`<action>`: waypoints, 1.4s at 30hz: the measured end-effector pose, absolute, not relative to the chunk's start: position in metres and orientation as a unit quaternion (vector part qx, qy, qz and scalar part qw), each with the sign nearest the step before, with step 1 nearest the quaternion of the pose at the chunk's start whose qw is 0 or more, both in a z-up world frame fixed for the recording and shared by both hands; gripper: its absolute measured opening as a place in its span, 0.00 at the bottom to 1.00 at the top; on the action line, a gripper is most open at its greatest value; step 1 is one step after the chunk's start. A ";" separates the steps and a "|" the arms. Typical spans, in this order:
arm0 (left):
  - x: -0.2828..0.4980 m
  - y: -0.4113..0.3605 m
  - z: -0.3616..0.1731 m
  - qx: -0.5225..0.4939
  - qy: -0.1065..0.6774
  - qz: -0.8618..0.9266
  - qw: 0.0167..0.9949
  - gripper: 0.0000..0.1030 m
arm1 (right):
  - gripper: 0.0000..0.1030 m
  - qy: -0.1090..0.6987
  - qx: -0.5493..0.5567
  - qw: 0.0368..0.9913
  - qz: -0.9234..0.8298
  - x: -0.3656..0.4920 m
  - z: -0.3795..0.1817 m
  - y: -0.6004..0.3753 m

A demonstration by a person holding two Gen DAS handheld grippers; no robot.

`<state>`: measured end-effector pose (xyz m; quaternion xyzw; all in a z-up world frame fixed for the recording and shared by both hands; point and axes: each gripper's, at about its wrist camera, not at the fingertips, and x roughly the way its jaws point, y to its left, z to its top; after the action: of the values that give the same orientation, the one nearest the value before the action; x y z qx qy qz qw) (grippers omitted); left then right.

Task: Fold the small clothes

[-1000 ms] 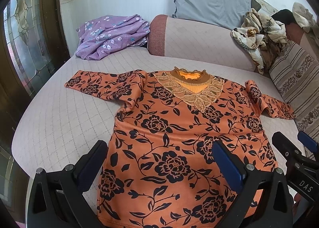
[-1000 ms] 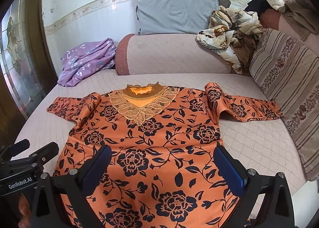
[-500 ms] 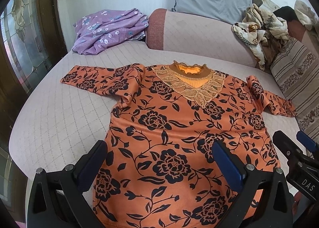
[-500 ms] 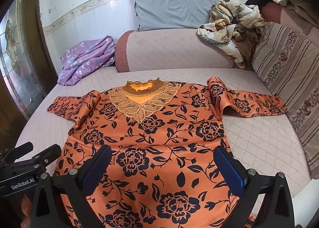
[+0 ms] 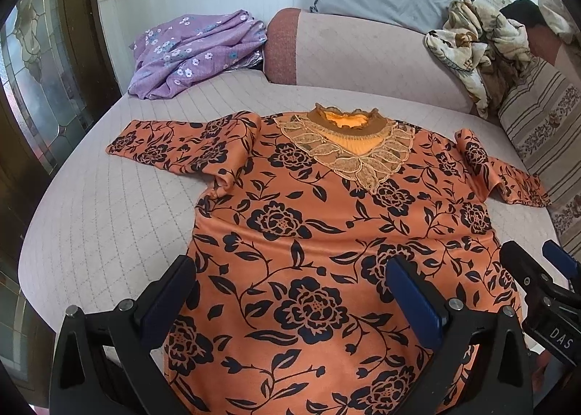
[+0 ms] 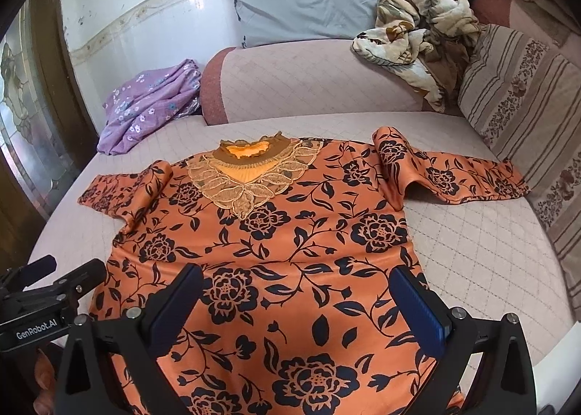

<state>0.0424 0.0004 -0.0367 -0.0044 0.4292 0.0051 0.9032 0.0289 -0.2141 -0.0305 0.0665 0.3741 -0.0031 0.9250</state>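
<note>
Spread face-up across the quilted bed [image 6: 472, 262], the orange floral blouse [image 6: 297, 233] lies flat with its lace collar [image 6: 250, 175] at the far end and hem nearest the cameras, both sleeves stretched out left and right, probably so the sides can be folded inward. The left gripper [image 5: 290, 291] hovers over the near hem with jaws spread wide and nothing between them; the right gripper [image 6: 297, 291] hangs likewise, wide and empty. A purple floral garment [image 5: 192, 51] sits crumpled at the far left, well apart, seemingly awaiting its turn.
</note>
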 end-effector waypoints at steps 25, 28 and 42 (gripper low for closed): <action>0.055 -0.003 -0.045 -0.007 0.435 0.004 0.900 1.00 | 1.00 0.385 0.054 0.921 0.003 0.039 -0.039 -0.202; 0.055 -0.003 -0.045 -0.005 0.435 0.003 0.900 1.00 | 1.00 0.386 0.053 0.921 0.004 0.039 -0.039 -0.202; 0.095 0.105 -0.078 -0.085 0.462 0.116 0.875 1.00 | 1.00 0.364 0.217 0.906 0.014 0.056 -0.053 -0.313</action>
<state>0.0949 0.1052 -0.0781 -0.0851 0.4617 0.1157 0.8753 0.0557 -0.3130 -0.0529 0.2168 0.3638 0.0137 0.9058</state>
